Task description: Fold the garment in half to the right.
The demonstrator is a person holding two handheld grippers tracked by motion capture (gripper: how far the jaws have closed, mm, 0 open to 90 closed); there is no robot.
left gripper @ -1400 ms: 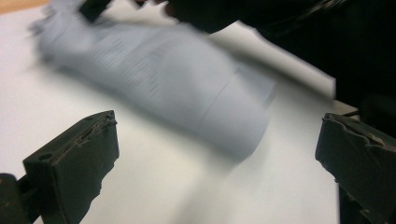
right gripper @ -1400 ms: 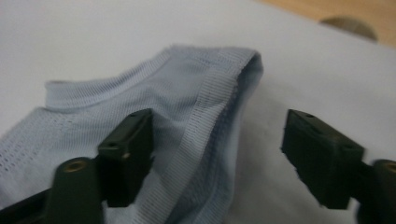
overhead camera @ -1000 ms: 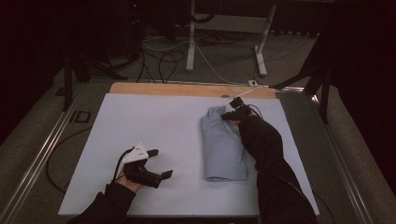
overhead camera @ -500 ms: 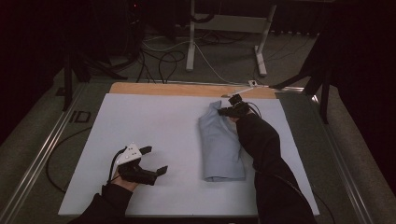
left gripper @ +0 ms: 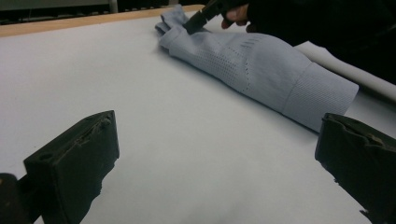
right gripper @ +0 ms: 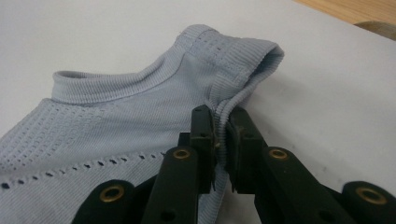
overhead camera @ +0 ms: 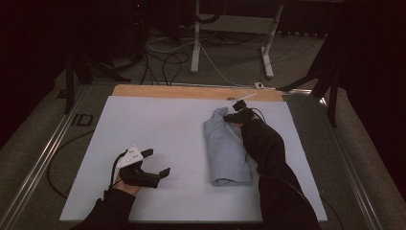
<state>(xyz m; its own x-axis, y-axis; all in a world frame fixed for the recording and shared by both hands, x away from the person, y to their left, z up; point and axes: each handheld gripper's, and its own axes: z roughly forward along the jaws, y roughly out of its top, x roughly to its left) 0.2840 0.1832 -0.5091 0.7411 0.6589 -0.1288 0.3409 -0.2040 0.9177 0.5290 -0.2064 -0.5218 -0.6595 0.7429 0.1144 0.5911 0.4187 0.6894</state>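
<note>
Garment edge pinched by right gripper

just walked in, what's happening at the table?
A person is working a folded light-blue garment on a white table with two handheld grippers. The right gripper is shut on a ribbed edge at the garment's far end, near the collar. The left gripper rests open on the table, off to the left, apart from the cloth and holding nothing. The garment lies as a long narrow bundle.
</note>
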